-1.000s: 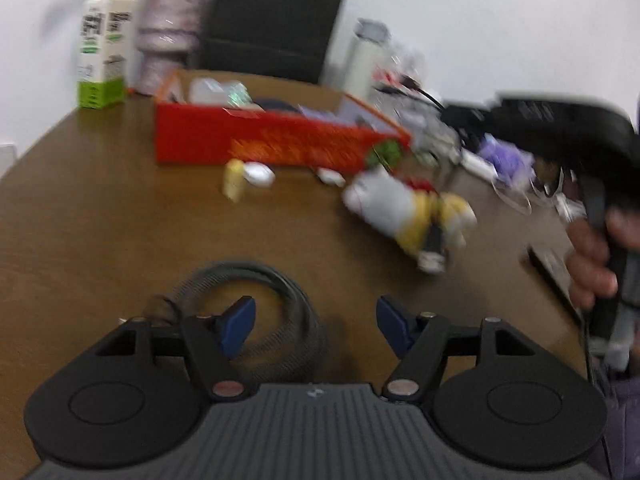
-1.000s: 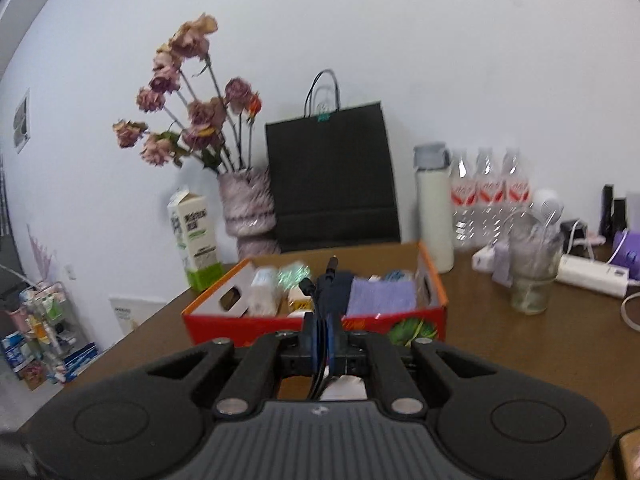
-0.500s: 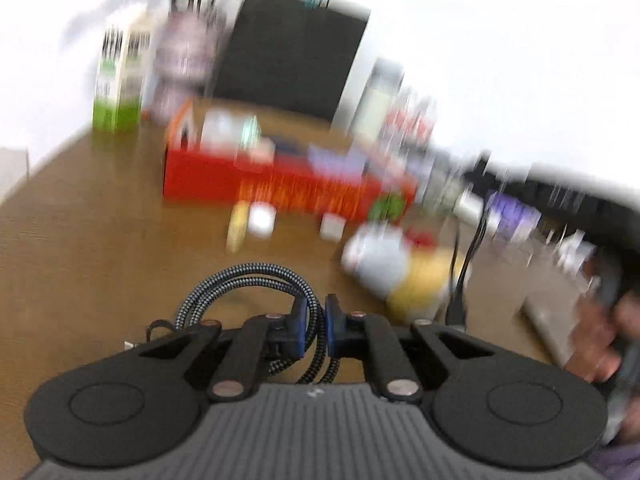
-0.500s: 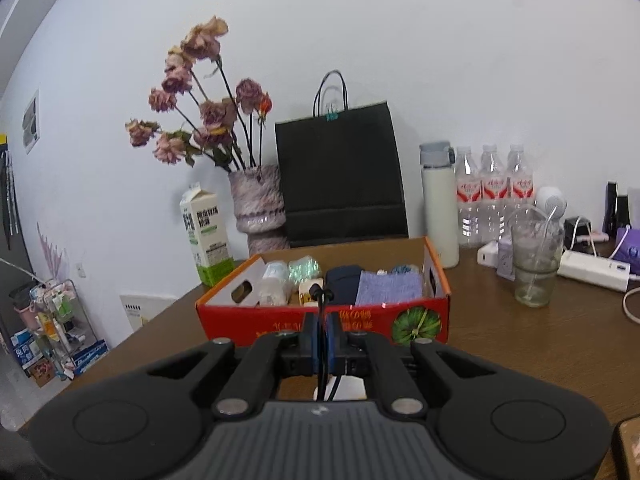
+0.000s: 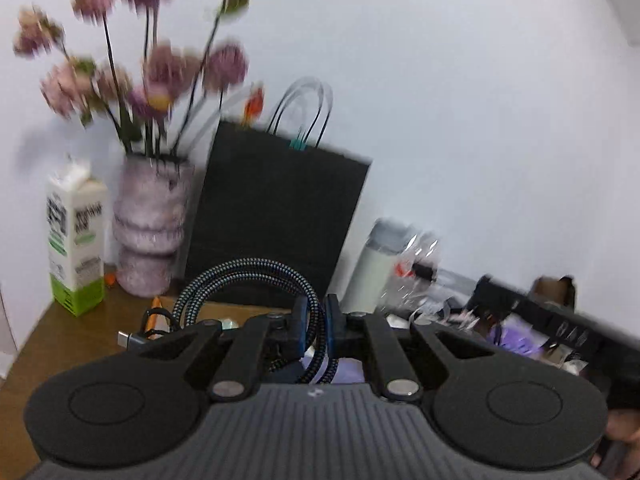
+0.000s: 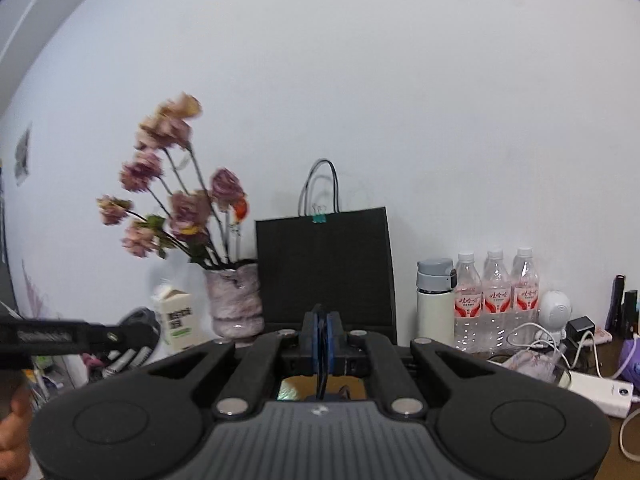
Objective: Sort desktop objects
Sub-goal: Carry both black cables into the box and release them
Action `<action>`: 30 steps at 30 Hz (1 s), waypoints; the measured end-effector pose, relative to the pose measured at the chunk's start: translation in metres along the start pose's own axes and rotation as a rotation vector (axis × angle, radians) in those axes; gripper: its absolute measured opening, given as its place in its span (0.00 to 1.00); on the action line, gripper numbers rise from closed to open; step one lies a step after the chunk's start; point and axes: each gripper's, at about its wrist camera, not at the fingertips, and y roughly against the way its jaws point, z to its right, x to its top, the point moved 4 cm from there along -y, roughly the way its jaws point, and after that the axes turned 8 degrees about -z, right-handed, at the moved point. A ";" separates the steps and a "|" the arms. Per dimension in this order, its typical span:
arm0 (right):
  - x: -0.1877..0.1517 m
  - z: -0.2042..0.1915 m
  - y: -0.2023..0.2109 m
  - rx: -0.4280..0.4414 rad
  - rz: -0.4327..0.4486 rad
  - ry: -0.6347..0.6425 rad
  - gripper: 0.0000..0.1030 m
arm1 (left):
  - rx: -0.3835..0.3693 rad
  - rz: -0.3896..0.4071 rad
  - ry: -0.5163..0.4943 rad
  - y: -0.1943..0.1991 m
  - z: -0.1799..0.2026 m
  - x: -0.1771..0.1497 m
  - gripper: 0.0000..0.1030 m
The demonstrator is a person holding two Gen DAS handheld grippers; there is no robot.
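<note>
My left gripper [image 5: 317,320] is shut on a coiled black-and-blue braided cable [image 5: 248,280], held up in the air. The cable's plug [image 5: 130,338] hangs at the left. Just below and beyond the coil shows a corner of the red cardboard box [image 5: 157,314]; the gripper body hides the rest of it. My right gripper [image 6: 320,330] is shut on a thin dark cable [image 6: 321,376] that drops between its fingers over the box's contents. Each view catches the other gripper at its edge, blurred.
Along the wall stand a black paper bag [image 6: 324,268], a vase of dried flowers [image 6: 236,304], a milk carton [image 5: 76,240], a white flask [image 6: 434,304] and three water bottles [image 6: 494,300]. A white power strip [image 6: 600,394] and loose cords lie at the right.
My left gripper shut on the coiled cable and lifted it off the table toward the box. My right gripper also rose, still shut on its thin cable.
</note>
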 end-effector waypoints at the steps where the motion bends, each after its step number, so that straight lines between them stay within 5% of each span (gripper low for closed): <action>1: 0.003 0.005 -0.015 0.002 -0.015 -0.008 0.03 | -0.003 -0.030 -0.004 -0.016 -0.003 -0.004 0.09; 7: -0.017 0.037 -0.118 0.002 -0.183 -0.069 0.03 | 0.066 -0.240 -0.029 -0.111 -0.018 -0.042 0.09; 10: -0.046 0.051 -0.159 0.003 -0.297 -0.099 0.03 | 0.105 -0.296 -0.066 -0.128 -0.026 -0.061 0.09; 15: -0.089 0.065 -0.198 -0.124 -0.455 -0.050 0.03 | 0.105 -0.399 -0.098 -0.142 -0.032 -0.077 0.08; 19: -0.106 0.061 -0.212 -0.220 -0.535 0.071 0.11 | 0.115 -0.409 -0.086 -0.140 -0.028 -0.074 0.12; 22: -0.099 0.056 -0.202 -0.234 -0.492 0.133 0.13 | 0.081 -0.380 -0.045 -0.127 -0.027 -0.065 0.36; 24: -0.083 0.055 -0.189 -0.232 -0.454 0.128 0.21 | 0.076 -0.350 -0.036 -0.114 -0.025 -0.058 0.48; 26: -0.064 0.054 -0.168 -0.213 -0.404 0.085 0.54 | 0.079 -0.334 -0.026 -0.101 -0.024 -0.051 0.51; 27: -0.055 0.055 -0.162 -0.191 -0.392 0.070 0.61 | 0.080 -0.327 -0.014 -0.093 -0.023 -0.049 0.57; 30: -0.051 0.049 -0.138 -0.083 -0.434 0.052 0.63 | 0.073 -0.297 -0.016 -0.072 -0.022 -0.051 0.67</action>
